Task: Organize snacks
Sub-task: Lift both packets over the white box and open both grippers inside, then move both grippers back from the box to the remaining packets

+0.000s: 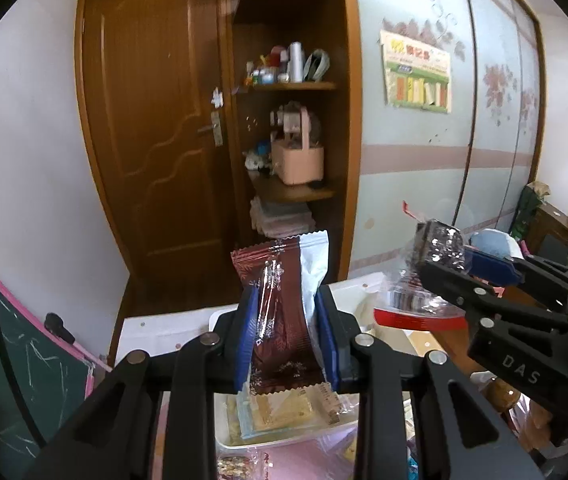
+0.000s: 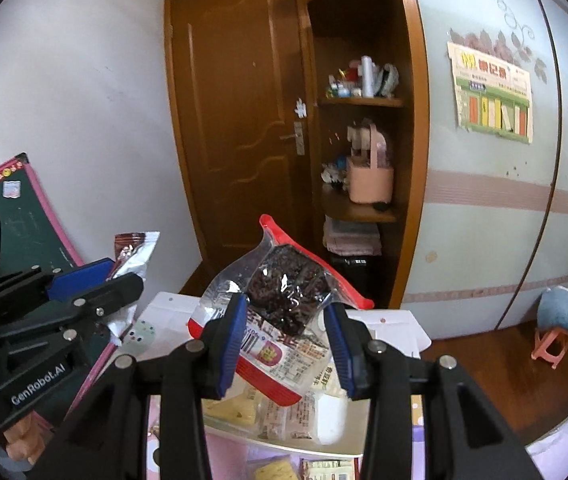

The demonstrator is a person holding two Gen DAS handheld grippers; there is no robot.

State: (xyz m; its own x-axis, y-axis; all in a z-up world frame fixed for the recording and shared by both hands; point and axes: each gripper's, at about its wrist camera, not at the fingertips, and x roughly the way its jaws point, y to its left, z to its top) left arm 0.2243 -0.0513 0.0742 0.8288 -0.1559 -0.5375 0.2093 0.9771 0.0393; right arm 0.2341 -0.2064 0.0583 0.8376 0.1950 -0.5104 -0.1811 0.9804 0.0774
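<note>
above a white tray (image 1: pixel 284 438) of wrapped snacks, both grippers are raised with a packet each. the left gripper (image 1: pixel 287 338) is clenched on a brown packet (image 1: pixel 280 304) with a silver back, its blue pads (image 1: pixel 244 340) pinching the wrapper at the waist so it stands upright, top edge toward 12 o'clock. from the right wrist view that same packet juts out of the left gripper at 9 o'clock.

the right gripper (image 2: pixel 284 340) grasps a clear bag (image 2: pixel 280 304) with red trim and a dark filling; the bag tilts, its red top edge pointing to 12 o'clock, its printed label lower between the pads (image 2: pixel 230 344). in the left wrist view the right gripper (image 1: pixel 450 266) enters from 3 o'clock, holding the bag out to the side, well apart from the brown packet.

the tray sits at 6 o'clock beneath both tools, holding pale yellow and printed packets; more packets lie on a pink cloth (image 1: pixel 296 460) just nearer the camera. behind, at 12 o'clock, stand a wooden door (image 1: pixel 152 152) and an open shelf (image 1: pixel 292 192) with a pink basket (image 1: pixel 298 160). a poster (image 1: pixel 416 72) hangs on the wardrobe at 2 o'clock, and a chalkboard (image 1: pixel 8 360) leans at 8 o'clock.
</note>
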